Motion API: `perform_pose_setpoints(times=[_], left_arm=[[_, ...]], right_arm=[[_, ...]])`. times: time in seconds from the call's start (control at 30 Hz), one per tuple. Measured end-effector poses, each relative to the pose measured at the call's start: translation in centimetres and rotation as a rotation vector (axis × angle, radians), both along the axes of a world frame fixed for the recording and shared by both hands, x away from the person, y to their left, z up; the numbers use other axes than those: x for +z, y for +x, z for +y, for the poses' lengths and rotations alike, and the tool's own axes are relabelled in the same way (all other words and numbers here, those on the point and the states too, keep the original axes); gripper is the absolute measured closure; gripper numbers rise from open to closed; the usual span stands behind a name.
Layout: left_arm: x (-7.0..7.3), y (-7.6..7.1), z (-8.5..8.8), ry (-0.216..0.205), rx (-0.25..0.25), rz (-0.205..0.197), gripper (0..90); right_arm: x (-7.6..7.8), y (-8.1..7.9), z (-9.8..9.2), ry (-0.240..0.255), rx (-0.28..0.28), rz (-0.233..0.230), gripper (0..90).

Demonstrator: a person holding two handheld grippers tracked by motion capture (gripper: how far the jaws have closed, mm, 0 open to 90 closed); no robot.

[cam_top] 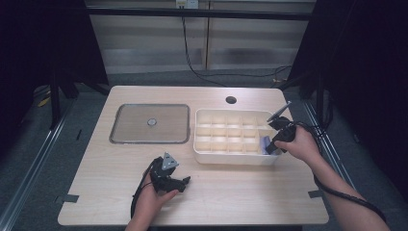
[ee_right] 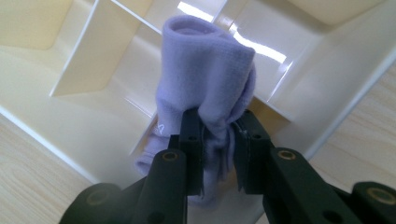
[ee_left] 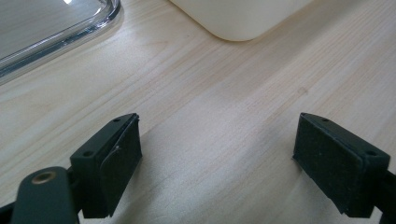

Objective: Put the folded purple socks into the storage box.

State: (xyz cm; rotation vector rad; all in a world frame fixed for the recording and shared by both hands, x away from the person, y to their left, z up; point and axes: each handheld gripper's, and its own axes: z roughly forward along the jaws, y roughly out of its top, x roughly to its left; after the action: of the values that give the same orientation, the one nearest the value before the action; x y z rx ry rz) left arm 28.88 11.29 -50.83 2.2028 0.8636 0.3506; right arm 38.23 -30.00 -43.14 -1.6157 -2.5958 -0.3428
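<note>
The wooden table (cam_top: 202, 192) carries everything, and it is mostly bare at the person's side, so the left hand has a free place to rest there. The next largest thing is the flat clear lid (cam_top: 150, 124) with a small round knob, which lies to the left of the cream organizer tray (cam_top: 231, 156); I judge it was put aside so that the tray stays reachable from above. The tray is divided by thin walls into many small compartments, and they all look empty except the one at the near right corner. In this corner compartment is the lilac rolled sock (ee_right: 205, 93), standing almost upright, with its lower part already between the walls. The right gripper (ee_right: 218, 135) pinches the sock from both sides at the middle of the roll, probably so the roll does not open while it goes down into the narrow cell. The thin dividers (ee_right: 93, 51) and the outer wall are close around the sock and could catch the jaws. The left gripper (ee_left: 217, 154) rests low over bare wood, its 2 jaws spread wide with nothing between them, well apart from the tray.
</note>
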Motion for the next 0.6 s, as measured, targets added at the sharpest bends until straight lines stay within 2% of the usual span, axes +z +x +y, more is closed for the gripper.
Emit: perform_pose_setpoints(times=[0.33, 0.6], left_arm=[[0.0, 0.0, 0.0, 0.0, 0.0, 0.0, 14.6], [0.0, 0.0, 0.0, 0.0, 0.0, 0.0, 14.6]], right_arm=[[-0.06, -0.26, 0.2, -0.009, 0.018, -0.029, 72.2], [0.12, -0.38, 0.29, -0.017, 0.03, -0.032, 70.1]])
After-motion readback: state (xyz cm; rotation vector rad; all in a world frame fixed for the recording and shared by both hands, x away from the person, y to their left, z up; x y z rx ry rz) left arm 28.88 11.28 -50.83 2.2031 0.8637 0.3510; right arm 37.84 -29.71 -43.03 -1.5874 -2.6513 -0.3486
